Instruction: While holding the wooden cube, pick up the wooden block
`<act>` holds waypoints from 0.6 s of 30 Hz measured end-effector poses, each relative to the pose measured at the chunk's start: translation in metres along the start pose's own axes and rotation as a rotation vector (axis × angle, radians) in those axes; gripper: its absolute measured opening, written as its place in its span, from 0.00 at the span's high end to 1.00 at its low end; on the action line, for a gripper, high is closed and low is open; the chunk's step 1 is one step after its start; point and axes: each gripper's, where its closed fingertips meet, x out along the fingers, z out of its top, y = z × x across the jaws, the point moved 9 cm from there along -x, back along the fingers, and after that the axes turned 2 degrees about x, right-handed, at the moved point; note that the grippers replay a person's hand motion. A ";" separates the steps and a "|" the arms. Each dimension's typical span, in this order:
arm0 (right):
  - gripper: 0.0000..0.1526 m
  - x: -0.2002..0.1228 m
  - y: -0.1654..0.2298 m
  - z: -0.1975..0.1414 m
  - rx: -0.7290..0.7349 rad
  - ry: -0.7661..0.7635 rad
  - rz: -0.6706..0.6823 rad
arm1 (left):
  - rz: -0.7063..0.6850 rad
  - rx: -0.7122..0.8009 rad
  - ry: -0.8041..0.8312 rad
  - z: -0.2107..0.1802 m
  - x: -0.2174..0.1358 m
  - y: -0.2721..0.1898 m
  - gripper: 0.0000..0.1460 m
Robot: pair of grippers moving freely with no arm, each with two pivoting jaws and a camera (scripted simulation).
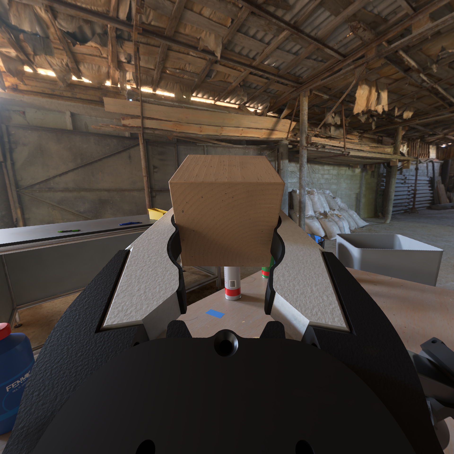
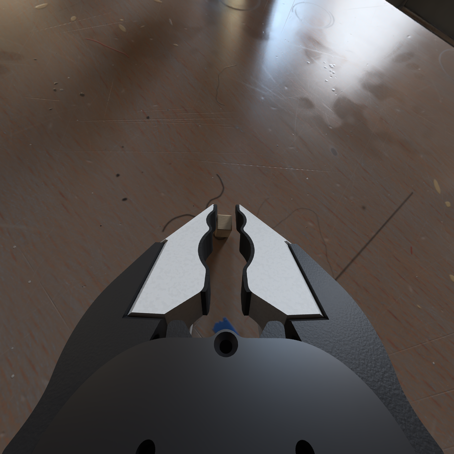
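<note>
My left gripper is shut on the large wooden cube and holds it up in the air above the wooden table. In the right wrist view my right gripper points down at the table top. Its jaws stand a narrow gap apart. The small pale wooden block lies on the table between the fingertips, close against the left finger, with a slit of free space to the right finger.
On the table beyond the cube stand a white spray can with red band, a green can and a grey bin. A blue bottle stands at the lower left. A grey bench is at the left.
</note>
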 end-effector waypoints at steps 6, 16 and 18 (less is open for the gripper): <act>0.88 -0.005 0.003 -0.003 -0.021 -0.008 -0.020 | 0.005 0.000 0.007 -0.001 0.001 0.001 0.50; 0.91 -0.006 -0.003 -0.008 0.080 0.031 0.071 | 0.004 0.024 0.021 -0.004 0.003 -0.002 0.50; 0.93 -0.005 -0.003 -0.008 0.074 0.029 0.077 | 0.005 0.027 0.023 -0.005 0.004 -0.002 0.50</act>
